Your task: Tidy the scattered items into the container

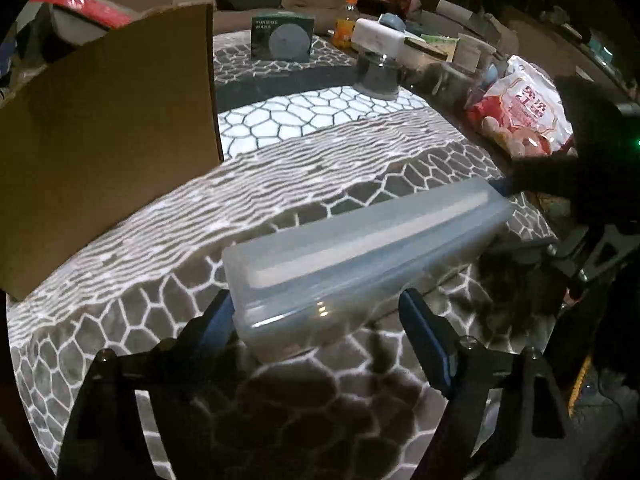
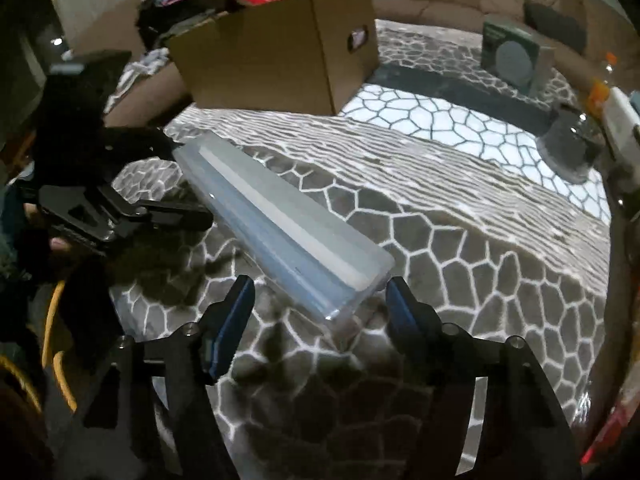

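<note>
A long translucent plastic case (image 1: pixel 360 240) hangs a little above the patterned cloth (image 1: pixel 320 148), its shadow on the cloth below it. My left gripper (image 1: pixel 316 316) is shut on its near end, blue pads (image 1: pixel 424 336) at both sides. The right gripper (image 1: pixel 516 216) holds the far end at the right edge. In the right wrist view the same case (image 2: pixel 280 216) runs diagonally, with my right gripper (image 2: pixel 320 292) shut on the near end and the left gripper (image 2: pixel 176 176) on the far one. An open cardboard box (image 1: pixel 108 120) (image 2: pixel 280 60) stands behind the case.
A green product box (image 1: pixel 282 38) (image 2: pixel 512 56) stands at the back of the cloth. A red and white snack bag (image 1: pixel 524 116), a dark-based glass jar (image 1: pixel 378 72), an orange bottle (image 1: pixel 347 26) and several small containers crowd the right side. A sofa lies beyond.
</note>
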Tool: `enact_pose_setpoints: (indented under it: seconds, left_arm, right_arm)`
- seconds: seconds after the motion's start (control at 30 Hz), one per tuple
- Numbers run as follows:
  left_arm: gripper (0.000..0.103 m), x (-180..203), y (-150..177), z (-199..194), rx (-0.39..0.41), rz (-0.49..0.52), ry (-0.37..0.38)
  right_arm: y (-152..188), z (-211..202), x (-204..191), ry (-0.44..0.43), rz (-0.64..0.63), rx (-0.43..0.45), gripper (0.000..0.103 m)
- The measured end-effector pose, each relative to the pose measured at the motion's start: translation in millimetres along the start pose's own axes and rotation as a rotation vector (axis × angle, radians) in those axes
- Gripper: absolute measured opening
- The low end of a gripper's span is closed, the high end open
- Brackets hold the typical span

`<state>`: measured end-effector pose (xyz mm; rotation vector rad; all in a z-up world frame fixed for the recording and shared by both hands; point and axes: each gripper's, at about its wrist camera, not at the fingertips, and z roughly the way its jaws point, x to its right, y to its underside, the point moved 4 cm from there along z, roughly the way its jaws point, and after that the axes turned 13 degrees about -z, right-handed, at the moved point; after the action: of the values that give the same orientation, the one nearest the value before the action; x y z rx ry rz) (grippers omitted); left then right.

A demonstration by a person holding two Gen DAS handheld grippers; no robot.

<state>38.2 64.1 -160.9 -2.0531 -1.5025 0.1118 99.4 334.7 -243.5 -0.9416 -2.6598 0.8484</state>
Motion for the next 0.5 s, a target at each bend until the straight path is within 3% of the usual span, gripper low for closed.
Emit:
enact_pose_setpoints:
  seconds: [0.07,0.13,0.17,0.2,0.5]
  left_arm:
    - [0.081,-5,-1,-1,-0.005,-0.016,0.011]
    - [0.081,-6,-1,0,-0.005,-0.024,0.015]
    - [0.081,-5,-1,0,-0.003,-0.025,0.014]
    - [0.081,-5,0,0,-0.001,-0.022,0.008]
    - [0.093,-1,4,7,-0.013,-0.01,-0.06]
  right_arm:
    - [-5,1,3,0.013,-0.063,0.029,0.085]
    - [-10,8,5,-0.011,-0.112,0.048,0.085]
    - [-11,13,2,-0.034,-0.132,0.042,0.081]
    - [-13,19,-1,-0.056,-0.152,0.034,0.069]
    - [-7,18,-20,-0.069,-0.153,0.071,0.056]
